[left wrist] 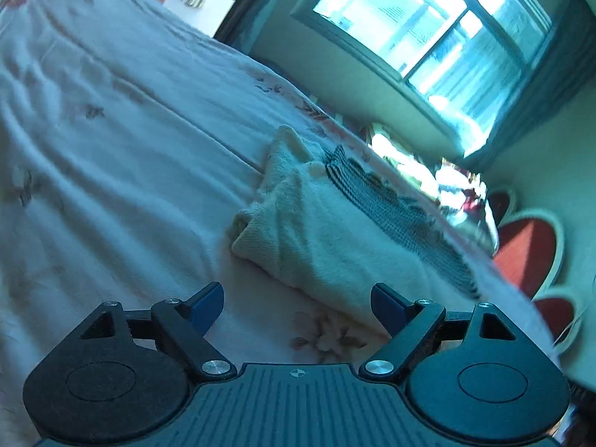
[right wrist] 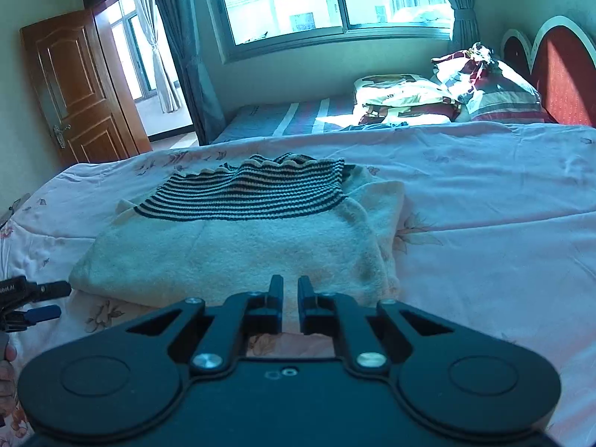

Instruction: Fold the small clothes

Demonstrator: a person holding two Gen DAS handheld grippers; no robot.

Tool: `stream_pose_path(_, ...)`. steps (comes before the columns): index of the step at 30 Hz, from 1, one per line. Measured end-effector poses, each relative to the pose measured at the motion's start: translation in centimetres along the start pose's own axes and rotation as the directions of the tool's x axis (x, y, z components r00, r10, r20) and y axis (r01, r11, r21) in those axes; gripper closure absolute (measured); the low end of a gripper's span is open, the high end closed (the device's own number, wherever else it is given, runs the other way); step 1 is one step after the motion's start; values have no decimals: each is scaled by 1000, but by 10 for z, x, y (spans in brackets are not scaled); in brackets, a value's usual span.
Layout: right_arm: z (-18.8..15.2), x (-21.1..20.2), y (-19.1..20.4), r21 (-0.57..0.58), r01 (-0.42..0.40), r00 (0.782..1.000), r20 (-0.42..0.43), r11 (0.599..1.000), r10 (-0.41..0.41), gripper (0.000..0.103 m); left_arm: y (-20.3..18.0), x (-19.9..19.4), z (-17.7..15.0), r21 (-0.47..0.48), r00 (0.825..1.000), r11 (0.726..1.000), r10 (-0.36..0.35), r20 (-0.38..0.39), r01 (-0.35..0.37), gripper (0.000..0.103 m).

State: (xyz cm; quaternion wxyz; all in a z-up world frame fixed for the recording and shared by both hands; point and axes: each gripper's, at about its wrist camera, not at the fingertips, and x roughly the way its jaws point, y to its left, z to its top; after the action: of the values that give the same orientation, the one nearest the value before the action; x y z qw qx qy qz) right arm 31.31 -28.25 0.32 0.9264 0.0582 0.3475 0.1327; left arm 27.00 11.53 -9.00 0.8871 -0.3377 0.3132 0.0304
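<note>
The left claw is hanging spread wide and empty above the bed sheet, just short of the sweater. The right claw is sitting nearly clenched with only a thin gap, gripping nothing, its tips just at the sweater's near edge.

The sweater is lying on the pink flowered sheet, cream and fuzzy with a dark striped band at the far end. It is looking soft, light and floppy, so it is likely going to sag and drag on the sheet; pinching through the layers at the near corners seems best.

The right wrist view is showing the sweater's full outline and the left claw beside its corner. The left wrist view is showing the stacked, rolled layers along the sweater's side.
</note>
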Motion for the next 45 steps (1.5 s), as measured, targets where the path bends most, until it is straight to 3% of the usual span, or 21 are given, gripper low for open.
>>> stream_pose_path(3,3,6,8,4,-24,1000,-4,1000,24,94,17,18,-1,-210,998,975,-67,17,69,17)
stream_pose_path(10,18,35,18,66,-103,994,-12,992,104,94,14,48,5,-258,992,962,-63,110,90,18)
stream_pose_path(12,23,49,23,75,-133,991,-12,988,134,94,10,59,14,-258,993,964,-43,106,69,30)
stream_pose_path(14,27,65,30,78,-165,986,-15,983,166,95,18,67,19,-300,995,952,-29,95,56,59)
stream_pose_path(16,29,82,38,75,-193,981,-16,978,195,96,28,73,21,-340,995,938,-38,88,66,69)
stream_pose_path(19,32,103,46,82,-209,977,-17,974,211,96,24,80,25,-298,996,953,-40,76,61,72)
stream_pose_path(20,32,110,49,87,-212,977,-19,973,214,96,24,81,25,-297,996,953,-45,72,65,81)
stream_pose_path(21,33,115,50,91,-214,976,-23,973,217,96,26,80,25,-326,996,942,-60,68,79,84)
stream_pose_path(23,32,123,52,97,-207,977,-36,973,212,97,28,67,27,-358,978,913,-150,147,194,85)
stream_pose_path(24,30,126,52,88,-199,978,-48,976,204,98,23,62,28,-310,973,929,-158,169,205,85)
stream_pose_path(25,27,132,52,72,-172,981,-81,982,178,102,21,65,27,-283,980,943,-136,147,173,85)
stream_pose_path(27,20,139,45,83,-174,979,-94,981,182,103,35,78,21,-337,992,934,-95,79,116,85)
stream_pose_path(28,19,139,43,93,-184,977,-94,979,193,103,42,82,19,-364,989,920,-120,87,144,86)
stream_pose_path(34,19,137,45,50,-175,979,-93,983,179,103,35,87,20,-372,982,909,-163,98,188,86)
stream_pose_path(36,18,137,45,54,-174,980,-88,983,178,103,28,83,25,-353,969,902,-219,119,247,86)
stream_pose_path(41,19,139,41,101,-180,978,-90,978,189,103,10,77,41,-353,921,850,-365,139,391,86)
stream_pose_path(45,19,141,33,152,-200,973,-90,968,215,103,-4,77,45,-325,909,849,-395,133,417,86)
